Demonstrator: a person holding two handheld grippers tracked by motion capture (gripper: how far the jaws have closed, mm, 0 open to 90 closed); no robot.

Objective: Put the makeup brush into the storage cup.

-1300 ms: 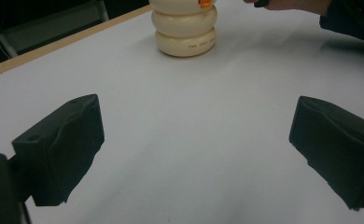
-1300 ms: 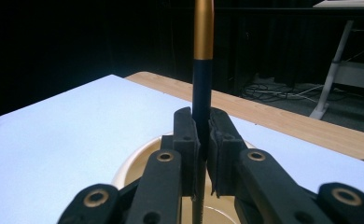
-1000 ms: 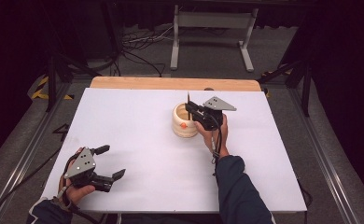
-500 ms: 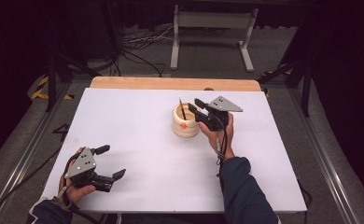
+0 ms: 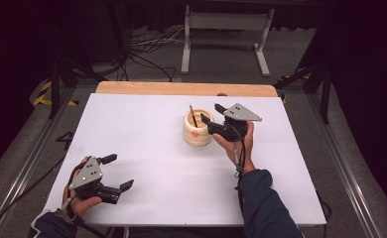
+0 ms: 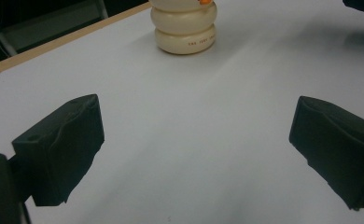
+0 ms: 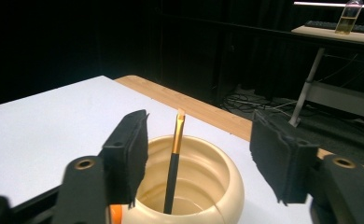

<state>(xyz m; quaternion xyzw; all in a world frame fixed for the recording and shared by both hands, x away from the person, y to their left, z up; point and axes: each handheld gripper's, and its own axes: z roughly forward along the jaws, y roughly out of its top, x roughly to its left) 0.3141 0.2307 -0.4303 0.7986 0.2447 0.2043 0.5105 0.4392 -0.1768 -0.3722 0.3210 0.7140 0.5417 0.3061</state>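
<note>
From the high view, the cream pot (image 5: 198,130) sits near the middle of the white table (image 5: 152,148), a thin brush (image 5: 193,115) standing inside. The right gripper (image 5: 209,113), just beside the pot's right, has just been opening, nothing between its jaws. The left gripper (image 5: 117,172), lower left, is spread wide.

In the left gripper view, the pot (image 6: 185,30) is at the top, far off.

In the right gripper view, the brush (image 7: 173,161) leans in the pot (image 7: 203,186) at the bottom middle, between the spread jaws, not touching them.

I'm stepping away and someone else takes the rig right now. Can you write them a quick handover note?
Right tongs: jaws have just been opening, nothing pressed between them; they hover at the rim of the cream holder.
Left tongs: open, empty, resting near the front left of the white table.
Brush: stands handle-down in the holder, leaning against its rim, bristles up.
Done: brush dropped into the holder.
Left: probably just draw the right hand clear.
</note>
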